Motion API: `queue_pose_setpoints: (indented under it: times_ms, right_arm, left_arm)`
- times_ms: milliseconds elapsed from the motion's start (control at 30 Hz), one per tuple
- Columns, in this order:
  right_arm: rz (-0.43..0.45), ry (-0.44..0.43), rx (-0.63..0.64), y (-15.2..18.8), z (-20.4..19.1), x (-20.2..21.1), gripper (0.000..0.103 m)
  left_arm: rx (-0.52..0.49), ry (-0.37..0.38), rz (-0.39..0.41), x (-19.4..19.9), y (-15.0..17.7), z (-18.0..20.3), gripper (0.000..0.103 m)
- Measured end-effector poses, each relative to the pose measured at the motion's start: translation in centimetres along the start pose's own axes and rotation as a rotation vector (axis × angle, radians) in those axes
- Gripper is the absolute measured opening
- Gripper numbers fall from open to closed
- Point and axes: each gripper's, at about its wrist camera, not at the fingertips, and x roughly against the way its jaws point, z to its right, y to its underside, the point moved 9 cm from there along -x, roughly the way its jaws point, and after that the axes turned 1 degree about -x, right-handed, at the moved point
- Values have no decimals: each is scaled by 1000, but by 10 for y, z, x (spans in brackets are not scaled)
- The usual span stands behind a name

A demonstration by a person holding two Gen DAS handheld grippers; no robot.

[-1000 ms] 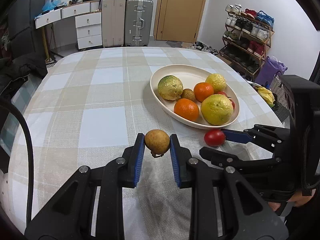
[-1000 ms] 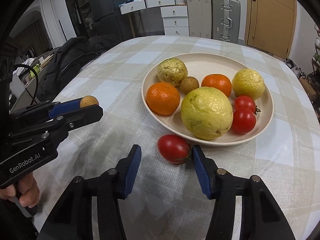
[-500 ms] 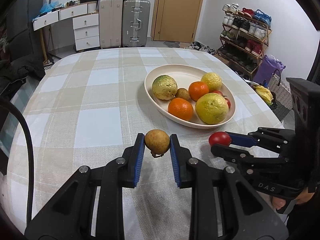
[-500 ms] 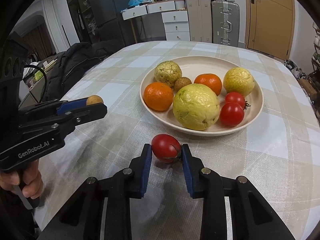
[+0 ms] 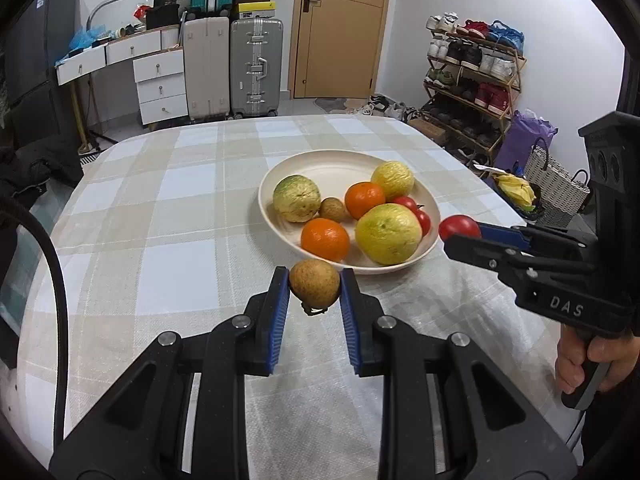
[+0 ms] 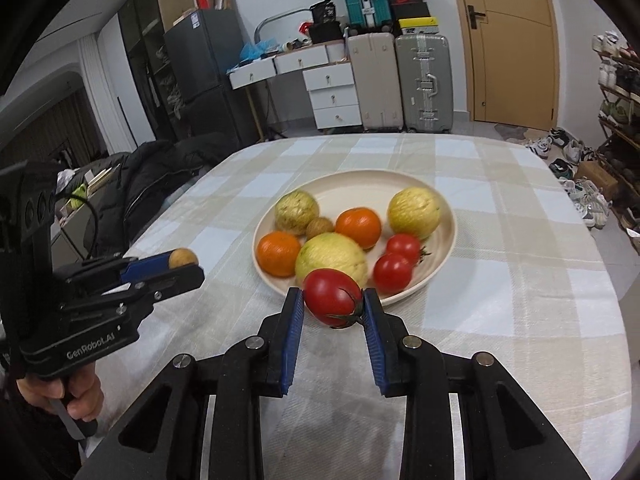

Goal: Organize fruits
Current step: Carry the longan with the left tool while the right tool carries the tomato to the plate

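A shallow cream oval plate [image 6: 448, 208] sits on the checked cloth of the table [image 5: 160, 208], holding two orange mandarins, three knobbly yellow-green fruits, a small brown fruit and two red tomatoes. Nearer the camera than the plate, the left gripper [image 5: 314, 294] carries a small brown round fruit [image 5: 315, 283] above the cloth. To its right the right gripper [image 6: 332, 304] carries a red tomato [image 6: 331, 297] just before the plate's near rim.

- We see bare checked tablecloth [image 5: 160, 216] open on the plate's [image 5: 340, 164] left and far sides.
- Fruit crowds the plate's near half; only its far part lies free.
- Our right gripper [image 5: 460, 236], carrying a tomato [image 6: 333, 297], occupies the air just right of the rim.
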Motion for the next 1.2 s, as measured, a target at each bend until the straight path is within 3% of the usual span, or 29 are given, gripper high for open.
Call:
queue_pose_setpoints:
  times_ms: [467,1200]
  right_arm:
    - [43,-2,-77,-25,29,6,30]
    - [26,-2,-111,-44,40,-19,30]
  left_arm:
    - [-32,25,20,-11,-26,28,23]
    - [-4,-7,-7,-67,-50,15,23]
